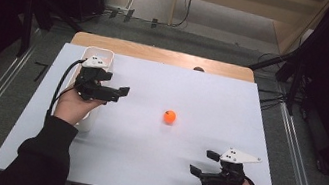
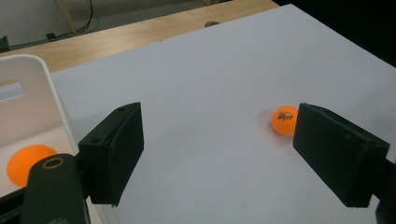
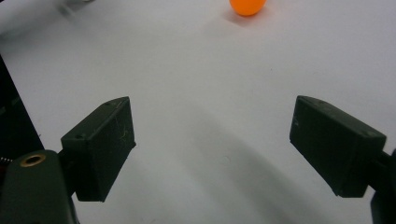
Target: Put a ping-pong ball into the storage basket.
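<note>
An orange ball (image 1: 169, 116) lies on the white table sheet (image 1: 139, 169), between the two grippers and apart from both. It is round, so it has no long axis; in the left gripper view its dark printed mark (image 2: 283, 116) faces that camera. The left gripper (image 1: 119, 90) has its jaws spread wide, holding nothing — the ball sits ahead of it, toward its right jaw. Beside its left jaw stands a white bin (image 2: 28, 93) with a second orange ball (image 2: 28, 161) inside. The right gripper (image 1: 204, 162) is also spread and empty — the ball lies well ahead of it.
</note>
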A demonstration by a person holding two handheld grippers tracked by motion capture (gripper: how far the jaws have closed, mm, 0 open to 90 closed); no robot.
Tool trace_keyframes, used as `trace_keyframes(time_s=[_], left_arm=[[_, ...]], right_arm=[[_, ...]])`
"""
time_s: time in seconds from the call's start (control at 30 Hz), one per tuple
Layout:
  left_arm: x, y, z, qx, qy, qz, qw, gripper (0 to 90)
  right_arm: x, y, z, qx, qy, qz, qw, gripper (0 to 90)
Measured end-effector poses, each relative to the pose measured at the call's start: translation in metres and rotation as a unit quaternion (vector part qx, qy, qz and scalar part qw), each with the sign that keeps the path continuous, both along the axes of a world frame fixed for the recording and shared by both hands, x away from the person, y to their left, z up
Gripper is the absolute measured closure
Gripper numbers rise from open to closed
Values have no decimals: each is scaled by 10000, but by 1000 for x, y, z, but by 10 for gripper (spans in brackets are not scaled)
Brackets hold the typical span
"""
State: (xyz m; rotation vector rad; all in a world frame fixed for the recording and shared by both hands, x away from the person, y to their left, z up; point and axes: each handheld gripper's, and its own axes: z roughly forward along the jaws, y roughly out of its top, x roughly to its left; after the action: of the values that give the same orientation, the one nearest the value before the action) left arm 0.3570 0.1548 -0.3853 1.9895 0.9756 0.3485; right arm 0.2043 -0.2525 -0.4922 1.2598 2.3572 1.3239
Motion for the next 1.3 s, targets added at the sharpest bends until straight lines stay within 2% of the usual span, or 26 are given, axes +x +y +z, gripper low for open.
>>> trace_keyframes(time_s=[0.23, 0.6, 0.87, 1.03, 1.3], left_arm=[[-2, -8, 0, -72, -9, -164, 9998, 168], [-7, -26, -3, 17, -146, -394, 9991, 169], [-11, -37, -6, 64, -106, -580, 9982, 169], [-14, -44, -10, 20, -94, -640, 9979, 169], [-19, -56, -16, -2, -165, -751, 9970, 169]], right_arm=[[0, 0, -1, -3, -7, -4, 10000, 125], [1, 1, -1, -11, -20, -41, 10000, 125], [-1, 1, -1, -33, -18, -36, 10000, 125], [-1, 1, -1, -39, -14, -59, 10000, 125], [-1, 0, -1, -45, -15, -57, 10000, 125]])
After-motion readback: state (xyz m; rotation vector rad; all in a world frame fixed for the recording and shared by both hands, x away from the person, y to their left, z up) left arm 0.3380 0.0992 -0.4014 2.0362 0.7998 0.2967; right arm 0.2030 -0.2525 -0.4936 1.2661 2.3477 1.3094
